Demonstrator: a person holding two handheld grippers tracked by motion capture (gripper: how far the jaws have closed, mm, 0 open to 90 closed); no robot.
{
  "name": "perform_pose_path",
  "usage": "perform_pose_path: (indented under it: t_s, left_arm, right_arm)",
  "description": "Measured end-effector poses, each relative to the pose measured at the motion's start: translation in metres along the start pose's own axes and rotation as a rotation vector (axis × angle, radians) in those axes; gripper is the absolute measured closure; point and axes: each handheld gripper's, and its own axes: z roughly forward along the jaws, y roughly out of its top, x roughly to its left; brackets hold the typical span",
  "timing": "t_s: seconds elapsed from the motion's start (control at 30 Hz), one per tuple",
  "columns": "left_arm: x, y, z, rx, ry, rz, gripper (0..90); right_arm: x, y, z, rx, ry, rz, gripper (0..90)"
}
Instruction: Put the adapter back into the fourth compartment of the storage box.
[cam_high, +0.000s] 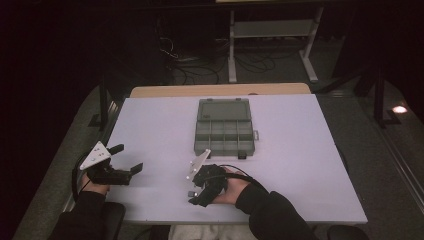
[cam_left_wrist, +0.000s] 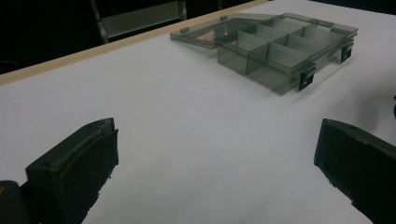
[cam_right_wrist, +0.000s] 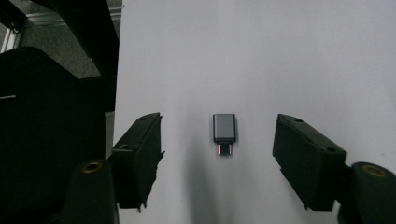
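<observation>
A small grey USB adapter with a short metal plug lies flat on the white table, close to its near edge. My right gripper is open just above the table, with one jaw on each side of the adapter and neither touching it. In the high view the right gripper points toward the near edge. My left gripper rests at the table's left side, open with nothing between its jaws. It faces a smoke-grey compartment box whose lid lies open flat.
The compartment box sits at the middle back of the table, its dividers visible. A wooden strip runs along the far edge. Beyond it stand a metal frame and floor cables. A dark chair part lies past the near edge.
</observation>
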Motion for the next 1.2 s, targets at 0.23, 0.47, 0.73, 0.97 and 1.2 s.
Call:
perform_pose_path:
  t_s: [0.23,0.47,0.73,0.97,1.2]
  left_arm:
    - [0.0,0.0,0.0,0.002,0.0,0.002,0.0]
    - [0.0,0.0,0.0,0.002,0.001,0.004,0.0]
    - [0.0,0.0,0.0,0.002,0.001,0.004,0.0]
    - [0.0,0.0,0.0,0.001,0.001,0.001,0.0]
    - [0.0,0.0,0.0,-0.001,0.002,0.0,0.0]
  right_arm:
    - [0.0,0.002,0.006,0.021,-0.001,-0.016,44.9]
    - [-0.001,0.004,0.011,0.035,-0.006,-0.025,52.8]
    - [-0.002,0.007,0.019,0.054,-0.016,-0.045,62.5]
    - [-0.003,0.008,0.022,0.059,-0.029,-0.053,67.4]
    - [-0.003,0.009,0.025,0.071,-0.023,-0.057,69.6]
